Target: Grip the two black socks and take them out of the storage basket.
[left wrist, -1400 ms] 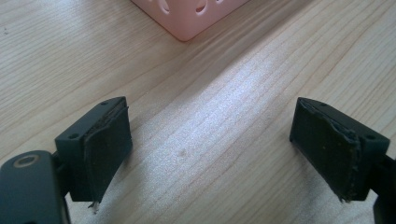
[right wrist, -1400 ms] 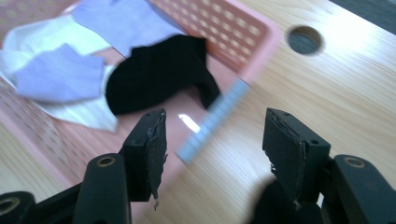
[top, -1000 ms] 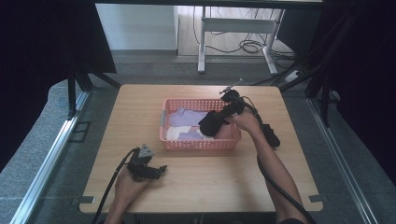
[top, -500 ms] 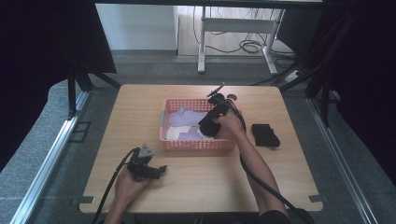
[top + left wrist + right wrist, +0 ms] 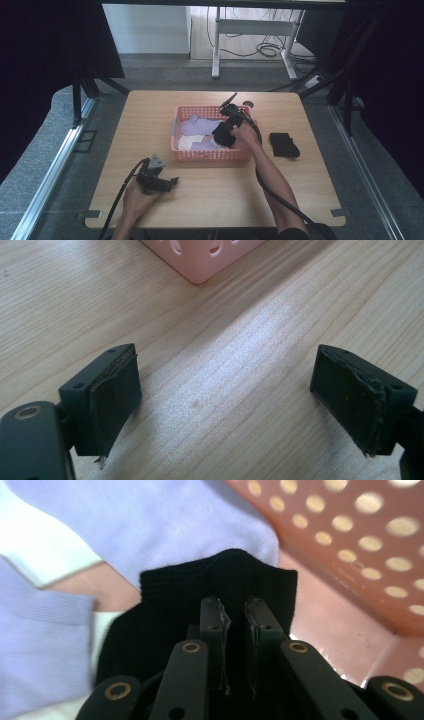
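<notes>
A pink perforated basket (image 5: pixel 210 155) stands mid-table with lavender socks (image 5: pixel 197 125) and a black sock (image 5: pixel 222 135) in it. My right gripper (image 5: pixel 224 131) reaches down into the basket's right half. Its jaws have just been closing and now pinch the black sock (image 5: pixel 175 610) at its cuff, so the right gripper (image 5: pixel 237 612) is shut on it. A lavender sock (image 5: pixel 150 520) lies just beyond. My left gripper (image 5: pixel 167 182) rests on the table near the front left, and in its own view the left gripper (image 5: pixel 225 390) stands open over bare wood.
A second black sock (image 5: pixel 284 144) lies on the wooden table (image 5: pixel 320 190) right of the basket. A white sock (image 5: pixel 185 143) sits in the basket's front left. The basket corner (image 5: pixel 200 260) lies ahead of the left gripper. A desk frame and cables stand beyond the table.
My right gripper came left and down from the basket's right rim into the basket and closed on the black sock. The left gripper kept still.
</notes>
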`<state>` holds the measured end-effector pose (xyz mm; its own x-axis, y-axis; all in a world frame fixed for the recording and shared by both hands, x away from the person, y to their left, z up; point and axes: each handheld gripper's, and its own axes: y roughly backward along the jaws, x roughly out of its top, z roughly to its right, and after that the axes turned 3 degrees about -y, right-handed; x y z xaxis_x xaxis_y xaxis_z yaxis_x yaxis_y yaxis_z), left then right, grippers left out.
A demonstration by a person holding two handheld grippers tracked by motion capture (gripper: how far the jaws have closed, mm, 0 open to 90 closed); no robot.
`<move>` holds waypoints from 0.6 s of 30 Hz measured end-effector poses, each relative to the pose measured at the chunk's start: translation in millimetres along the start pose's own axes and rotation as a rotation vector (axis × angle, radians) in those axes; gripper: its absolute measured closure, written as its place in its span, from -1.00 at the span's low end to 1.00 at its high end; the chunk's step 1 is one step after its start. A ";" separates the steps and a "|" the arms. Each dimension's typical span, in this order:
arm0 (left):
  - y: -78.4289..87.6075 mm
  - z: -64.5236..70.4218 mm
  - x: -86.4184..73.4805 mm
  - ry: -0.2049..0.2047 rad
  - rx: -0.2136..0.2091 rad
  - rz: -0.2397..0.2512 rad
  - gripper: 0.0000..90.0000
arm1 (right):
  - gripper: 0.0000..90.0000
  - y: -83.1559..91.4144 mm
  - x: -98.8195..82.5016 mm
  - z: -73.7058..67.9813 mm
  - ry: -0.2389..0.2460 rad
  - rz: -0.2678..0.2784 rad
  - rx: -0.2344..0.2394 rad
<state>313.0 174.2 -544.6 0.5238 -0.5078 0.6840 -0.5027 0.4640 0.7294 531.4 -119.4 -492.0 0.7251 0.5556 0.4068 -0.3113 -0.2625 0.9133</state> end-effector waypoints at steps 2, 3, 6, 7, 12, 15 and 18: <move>0.0 0.0 0.0 0.000 0.000 0.000 -0.72 | 0.79 7.0 -0.2 0.2 -0.001 0.025 0.021; 0.0 0.0 0.0 0.000 0.000 0.000 -0.72 | 0.79 11.3 0.1 -0.1 -0.006 0.034 0.025; 0.1 -0.1 0.0 -0.002 0.001 -0.001 -0.72 | 0.79 24.1 1.1 0.6 0.000 0.069 0.039; 0.1 -0.1 0.0 -0.002 0.001 -0.002 -0.72 | 0.79 28.1 1.4 0.4 0.001 0.079 0.045; 0.0 -0.1 0.0 -0.001 0.001 -0.001 -0.72 | 0.78 47.1 3.6 -1.4 0.019 0.120 0.057; 0.0 0.0 0.0 -0.001 0.001 -0.001 -0.72 | 0.78 59.7 5.3 -3.2 0.029 0.154 0.070; -0.1 0.0 0.0 -0.001 0.000 0.000 -0.72 | 0.77 72.3 6.7 -4.5 0.038 0.186 0.087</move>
<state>313.0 174.2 -544.6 0.5228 -0.5086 0.6841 -0.5030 0.4638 0.7293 511.0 -131.2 -423.2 0.6360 0.5197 0.5704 -0.3824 -0.4299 0.8179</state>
